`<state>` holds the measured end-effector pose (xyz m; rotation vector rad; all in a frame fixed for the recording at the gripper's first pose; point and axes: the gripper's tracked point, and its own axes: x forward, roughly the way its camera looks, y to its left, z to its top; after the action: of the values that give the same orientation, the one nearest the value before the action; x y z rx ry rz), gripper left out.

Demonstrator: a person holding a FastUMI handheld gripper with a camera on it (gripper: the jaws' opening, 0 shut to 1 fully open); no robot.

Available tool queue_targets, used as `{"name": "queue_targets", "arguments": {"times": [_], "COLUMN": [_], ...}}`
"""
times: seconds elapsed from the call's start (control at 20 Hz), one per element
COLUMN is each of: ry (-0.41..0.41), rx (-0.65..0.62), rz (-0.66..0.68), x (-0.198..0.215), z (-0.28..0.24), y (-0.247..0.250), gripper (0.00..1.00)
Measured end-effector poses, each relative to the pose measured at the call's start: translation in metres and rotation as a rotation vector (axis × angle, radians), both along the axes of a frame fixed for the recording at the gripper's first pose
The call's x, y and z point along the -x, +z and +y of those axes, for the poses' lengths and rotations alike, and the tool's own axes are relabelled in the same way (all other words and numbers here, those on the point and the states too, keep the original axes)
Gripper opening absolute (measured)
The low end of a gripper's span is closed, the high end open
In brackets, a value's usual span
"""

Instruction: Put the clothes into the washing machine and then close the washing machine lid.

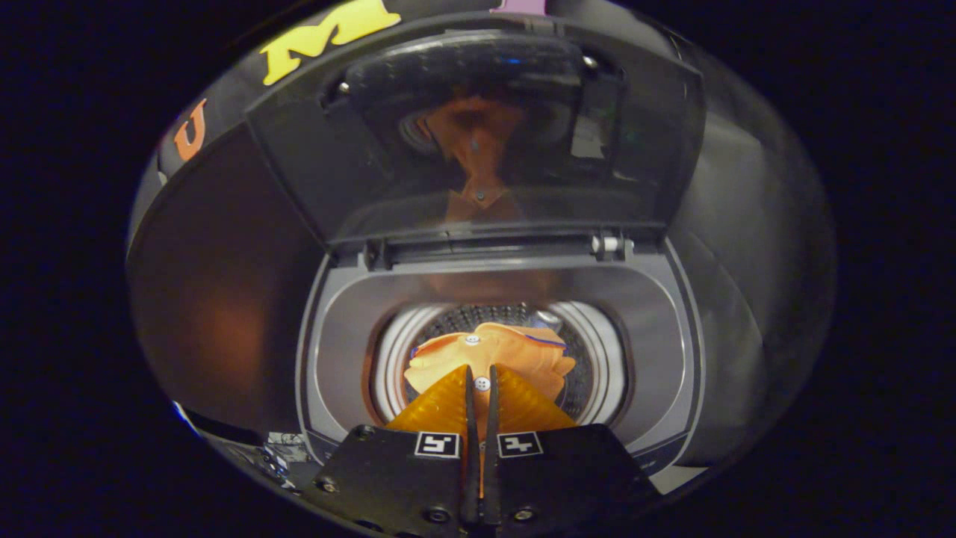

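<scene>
My gripper [482, 373] is clenched on the orange garment [493, 355], both fingers pinched nearly together with a fold of the cloth and one of its small white buttons caught between the tips. I hold it right over the round mouth of the washing machine [672, 314], so the garment hangs bunched just ahead of the fingers, inside the ring of the opening, with the perforated metal drum [582, 381] showing behind and below it. A thin blue line runs along the upper edge of the cloth, and a second white button sits on the part farthest from me. The grey surround of the tub curves around the opening on all sides. Beyond it the washing machine lid [478, 134] stands raised on its hinge at the back of the machine, tilted up and away from me, and its dark glossy panel carries an orange reflection of the garment. To the left of the machine a dark wall panel [216, 299] picks up a faint orange glow
</scene>
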<state>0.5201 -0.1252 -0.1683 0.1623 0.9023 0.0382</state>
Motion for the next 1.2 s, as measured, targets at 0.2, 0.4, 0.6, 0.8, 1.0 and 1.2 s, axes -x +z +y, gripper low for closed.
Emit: {"name": "queue_targets", "arguments": {"times": [0.2,0.4,0.6,0.8,1.0,1.2], "ry": [-0.009,-0.014,-0.029,-0.06,-0.064,-0.062], "rx": [0.025,0.047,0.071,0.1,0.12,0.155], "rz": [0.059,0.058,0.025,0.008,-0.009,-0.053], "x": [0.004,0.005,0.002,0.005,0.008,0.009], "z": [-0.001,-0.003,-0.009,-0.016,-0.02,-0.028], "y": [-0.01,-0.011,-0.006,-0.003,0.003,0.02], "gripper": [0.06,0.1,0.32,0.85,0.84,0.84]}}
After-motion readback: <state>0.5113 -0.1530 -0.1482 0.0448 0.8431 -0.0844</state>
